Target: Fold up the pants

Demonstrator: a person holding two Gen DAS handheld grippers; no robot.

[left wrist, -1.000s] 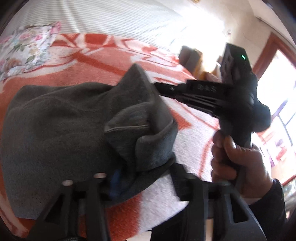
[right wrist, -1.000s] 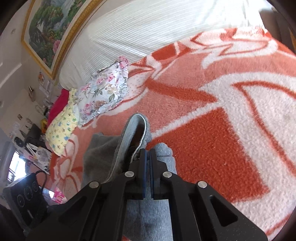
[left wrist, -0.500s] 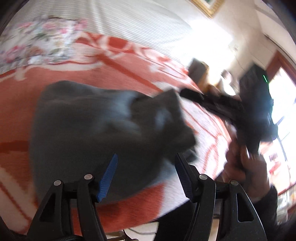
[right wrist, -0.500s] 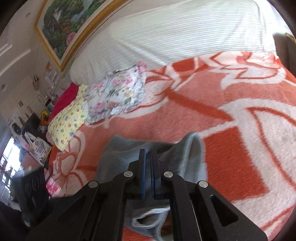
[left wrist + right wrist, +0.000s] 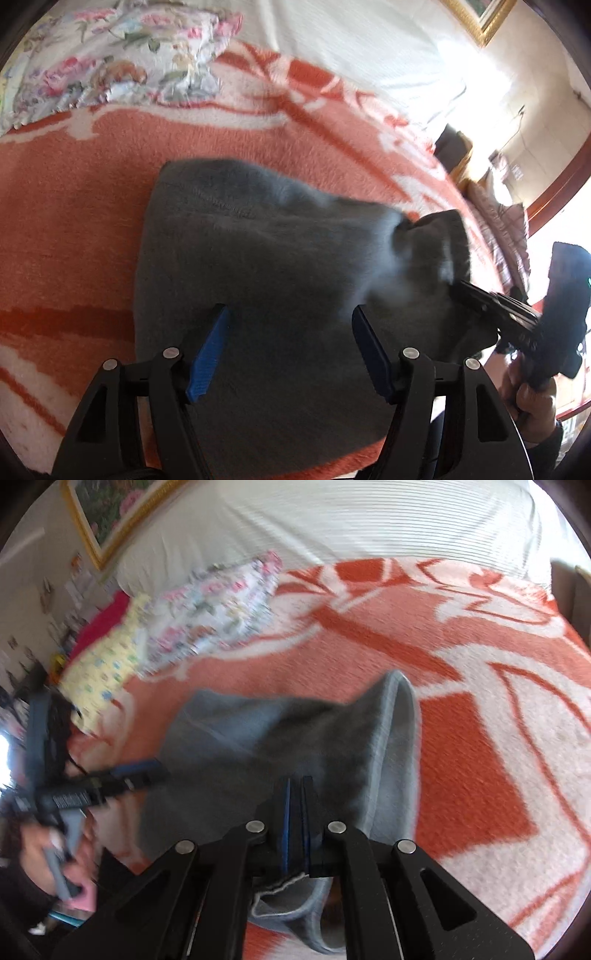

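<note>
1. While we look along our left gripper, its blue-padded jaws stand wide apart just above the grey pants, gripping nothing; they have just been opening, and the cloth lies under the gap rather than pinched in it.
2. Closest to us on the other side, our right gripper has its jaws pressed together on a fold of the pants, whose hemmed edge hangs below the fingers.
3. From the left wrist view, we see the right gripper biting the far right corner of the cloth, with the person's hand wrapped round its handle.
4. From the right wrist view, the left gripper shows blurred at the left edge of the pants.
5. Under the pants spreads an orange and white blanket covering the bed.
6. Farther back, a floral pillow rests on the blanket, with a yellow patterned pillow just beside it.
7. Behind the pillows we see a white striped sheet.
8. Farthest off, a gold-framed painting hangs on the wall.
</note>
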